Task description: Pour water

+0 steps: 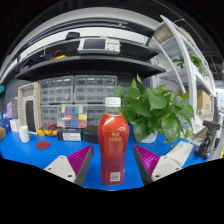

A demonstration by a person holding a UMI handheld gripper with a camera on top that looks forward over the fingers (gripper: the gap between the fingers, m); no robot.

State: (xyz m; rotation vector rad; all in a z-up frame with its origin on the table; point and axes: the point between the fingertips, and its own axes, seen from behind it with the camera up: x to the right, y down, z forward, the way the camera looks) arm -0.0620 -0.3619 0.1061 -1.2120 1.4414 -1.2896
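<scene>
The claw stood wide open — a red bottle between its fingers, untouched — on a blue table, shelves and a plant behind.

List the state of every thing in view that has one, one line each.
Bottle: upright on the blue table, white cap on, filled with red liquid, standing between the jaws.
Gripper: jaws open, one at each side of the bottle; whether they touch it cannot be told.
White cup: upright on the table, off to one side; contents not visible.
Plant: upright behind the bottle.
</scene>
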